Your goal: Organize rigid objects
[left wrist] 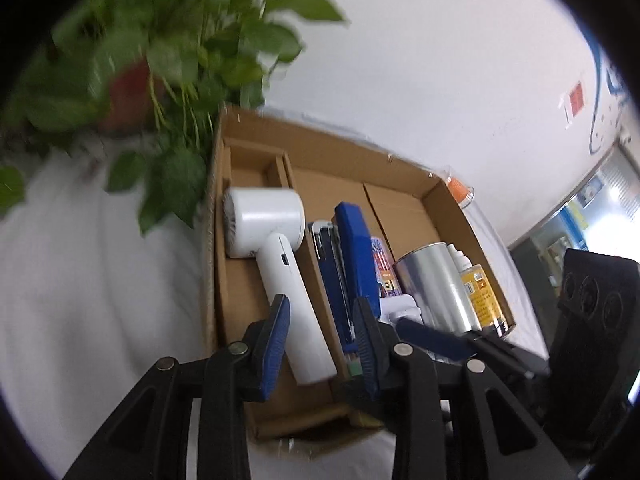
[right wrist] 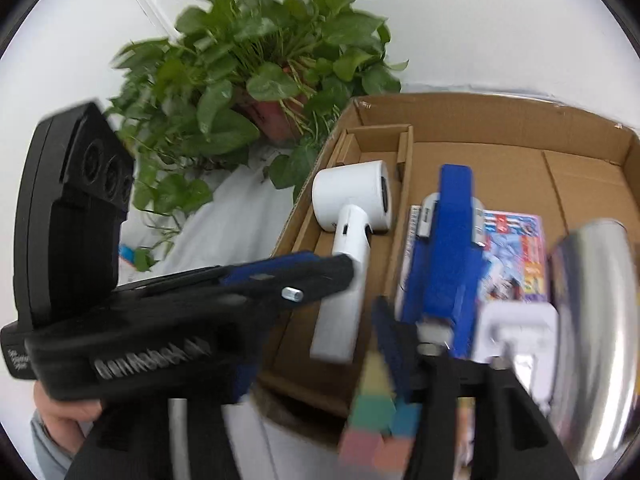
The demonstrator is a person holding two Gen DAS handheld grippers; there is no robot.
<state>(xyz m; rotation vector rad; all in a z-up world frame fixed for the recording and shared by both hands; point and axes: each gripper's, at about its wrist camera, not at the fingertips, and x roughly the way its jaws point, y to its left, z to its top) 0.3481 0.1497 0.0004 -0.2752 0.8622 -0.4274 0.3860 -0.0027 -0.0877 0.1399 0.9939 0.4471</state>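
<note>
A cardboard box (left wrist: 400, 168) (right wrist: 500, 120) with dividers stands on white cloth. Its left slot holds a white hand-held fan (left wrist: 276, 240) (right wrist: 352, 200). Beside the fan lie a blue stapler (left wrist: 354, 248) (right wrist: 452, 248), a colourful pack (right wrist: 516, 248), a silver can (left wrist: 436, 284) (right wrist: 592, 320) and a yellow bottle (left wrist: 482, 296). My left gripper (left wrist: 320, 340) (right wrist: 340, 270) hovers over the fan's handle with its pads apart, clear of the handle. My right gripper (right wrist: 320, 332) stands wide open. A blurred pastel cube (right wrist: 376, 420) (left wrist: 354, 364) shows low by its right finger, not pressed.
A potted plant (left wrist: 160, 60) (right wrist: 276, 52) stands just behind the box's left corner. An orange-capped clear container (left wrist: 460, 190) sits behind the box's right corner. A white wall rises close behind. A person's hand (right wrist: 60, 412) holds the left gripper.
</note>
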